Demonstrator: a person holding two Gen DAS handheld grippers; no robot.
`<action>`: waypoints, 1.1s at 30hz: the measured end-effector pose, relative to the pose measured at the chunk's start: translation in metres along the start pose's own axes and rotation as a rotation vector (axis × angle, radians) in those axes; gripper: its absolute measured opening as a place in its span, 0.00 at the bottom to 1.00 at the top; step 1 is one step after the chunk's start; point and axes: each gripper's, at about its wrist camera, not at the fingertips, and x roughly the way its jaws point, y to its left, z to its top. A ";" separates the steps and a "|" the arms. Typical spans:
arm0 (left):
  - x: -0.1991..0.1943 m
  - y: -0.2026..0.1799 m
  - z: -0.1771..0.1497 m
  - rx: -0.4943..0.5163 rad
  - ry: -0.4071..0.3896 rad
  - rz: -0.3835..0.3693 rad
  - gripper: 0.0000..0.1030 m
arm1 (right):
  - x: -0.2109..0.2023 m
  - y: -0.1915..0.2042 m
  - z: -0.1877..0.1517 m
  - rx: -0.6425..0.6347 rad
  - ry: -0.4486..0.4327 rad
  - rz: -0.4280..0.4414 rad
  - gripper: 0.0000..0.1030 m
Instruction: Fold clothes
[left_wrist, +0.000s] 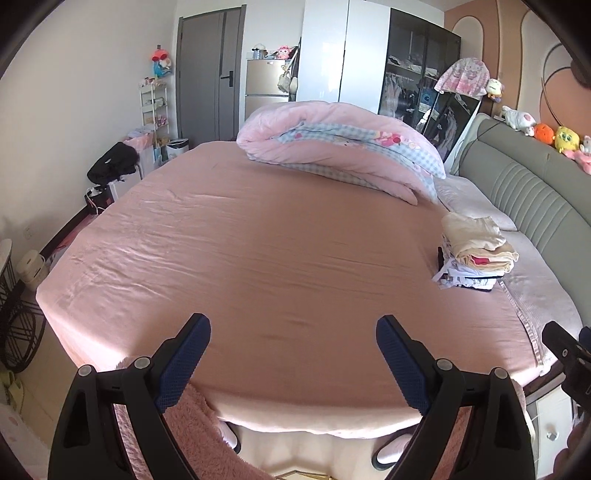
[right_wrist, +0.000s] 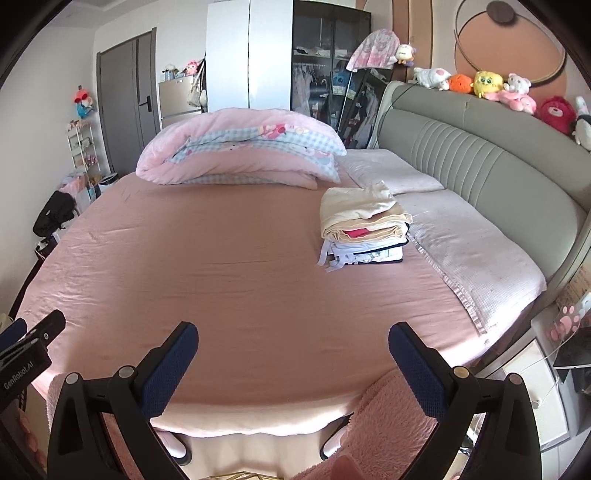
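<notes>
A stack of folded clothes (left_wrist: 476, 254) (right_wrist: 364, 225), cream on top and white with dark trim below, rests on the pink bed sheet (left_wrist: 258, 258) (right_wrist: 221, 277) toward the headboard side. My left gripper (left_wrist: 293, 332) hangs open above the bed's near edge with nothing between its fingers. Likewise open and empty, my right gripper (right_wrist: 293, 338) hovers over the same edge, well short of the stack. Each gripper shows at the border of the other's view. Fluffy pink fabric (left_wrist: 192, 417) (right_wrist: 391, 421), worn by the person, fills the lower part of both views.
A folded pink quilt (left_wrist: 343, 147) (right_wrist: 240, 147) lies at the far side of the bed. A grey padded headboard (right_wrist: 480, 166) with plush toys (right_wrist: 487, 83) runs along the right. Pale pillows (right_wrist: 472, 251) lie beside it. A nightstand (right_wrist: 546, 369) stands at the right corner.
</notes>
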 end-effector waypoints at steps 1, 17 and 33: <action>0.000 -0.002 -0.001 0.003 0.000 -0.007 0.89 | 0.000 -0.002 -0.001 0.002 0.006 0.002 1.00; 0.015 -0.048 -0.008 0.104 0.034 -0.135 0.89 | 0.006 -0.022 -0.007 0.038 0.020 -0.099 1.00; 0.028 -0.093 -0.012 0.172 0.064 -0.241 0.89 | 0.014 -0.054 -0.011 0.108 0.057 -0.191 1.00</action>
